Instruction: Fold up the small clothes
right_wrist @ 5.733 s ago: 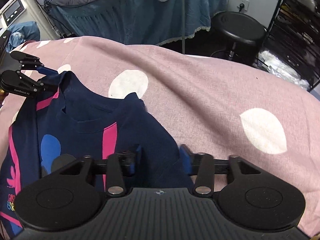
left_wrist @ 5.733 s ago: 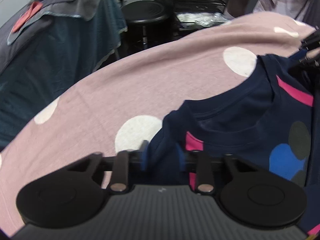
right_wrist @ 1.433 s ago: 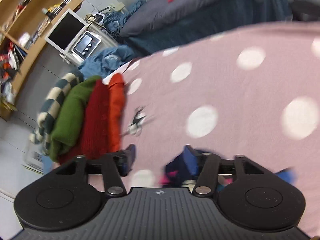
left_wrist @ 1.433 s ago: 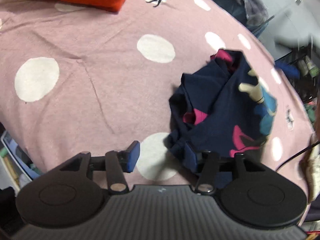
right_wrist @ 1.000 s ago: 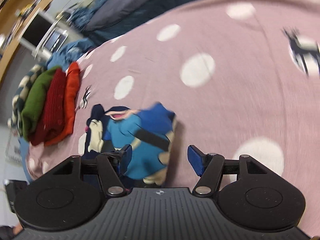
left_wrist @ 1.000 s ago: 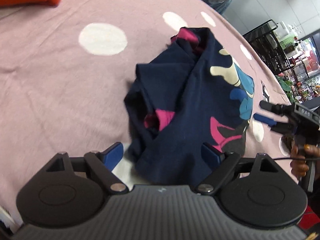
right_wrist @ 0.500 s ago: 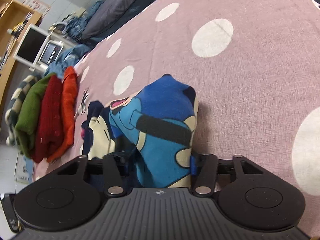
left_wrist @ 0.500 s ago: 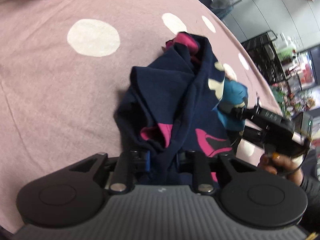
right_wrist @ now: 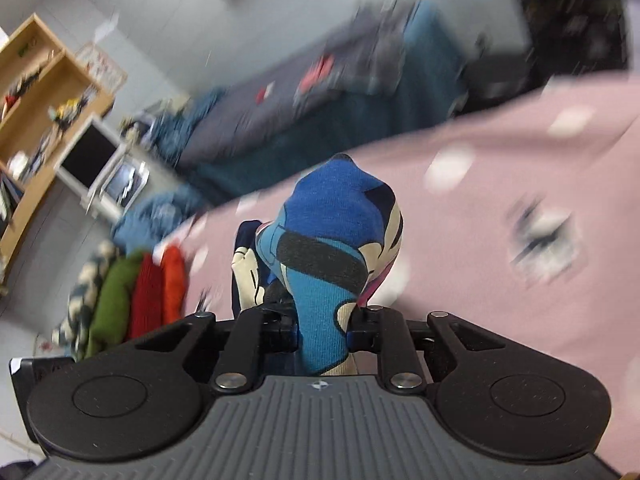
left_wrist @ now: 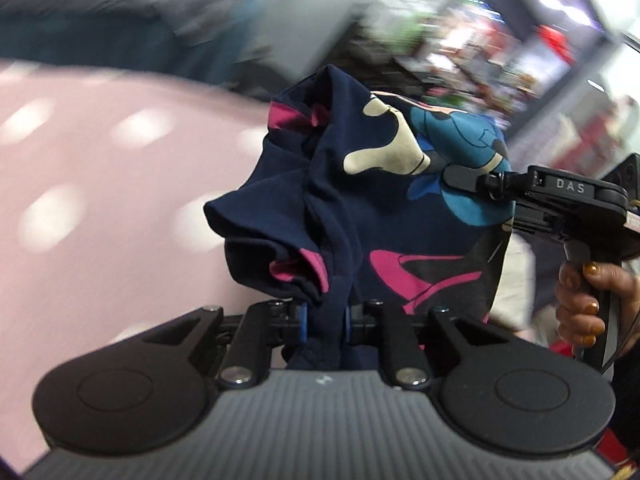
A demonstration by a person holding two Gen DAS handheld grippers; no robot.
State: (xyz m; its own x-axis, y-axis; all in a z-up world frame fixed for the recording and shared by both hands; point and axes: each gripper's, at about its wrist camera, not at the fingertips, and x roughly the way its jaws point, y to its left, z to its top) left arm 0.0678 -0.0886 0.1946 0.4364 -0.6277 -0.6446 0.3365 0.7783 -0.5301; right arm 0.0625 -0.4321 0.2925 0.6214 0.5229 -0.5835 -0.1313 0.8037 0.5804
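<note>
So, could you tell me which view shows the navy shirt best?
The left wrist view: the navy shirt hangs bunched between left gripper and right gripper. The right wrist view shows only its blue print.

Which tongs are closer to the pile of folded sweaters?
Probably the right tongs. The sweaters lie on the bed just to their left. The left tongs, gripping the same shirt, show no sweaters in their view.

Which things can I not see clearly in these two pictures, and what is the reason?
- Left wrist view: the shelves behind are motion-blurred; their contents cannot be told.
- Left wrist view: the shirt is bunched, so its picture is hidden in folds.
- Right wrist view: the left gripper is out of frame.
- Right wrist view: the bedspread print is smeared by blur.
</note>
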